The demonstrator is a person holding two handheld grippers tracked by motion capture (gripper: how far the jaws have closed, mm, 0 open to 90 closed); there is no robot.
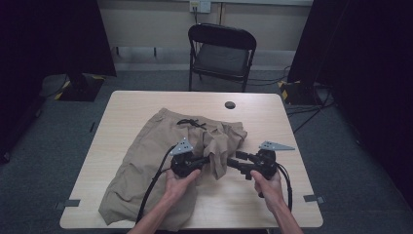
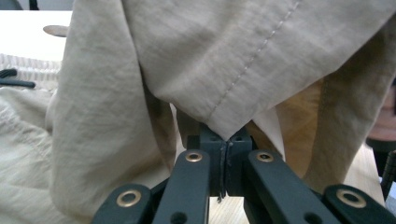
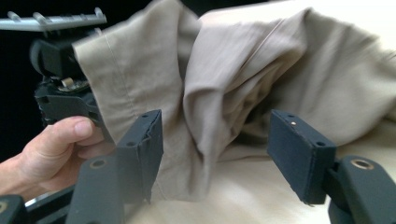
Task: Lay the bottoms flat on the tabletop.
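Note:
Khaki shorts with a black drawstring lie spread on the light wooden table. One leg is pulled up and folded toward the middle. My left gripper is shut on the hemmed edge of that leg; the left gripper view has the pads pinching the stitched corner while cloth drapes over them. My right gripper stands open just right of the hanging fold. In the right gripper view its jaws straddle the drooping fabric without pressing it. The left hand appears beyond.
A black folding chair stands behind the table's far edge. A round cable hole sits near the table's back. Dark curtains and stand bases flank both sides. Bare tabletop lies at the right and front right.

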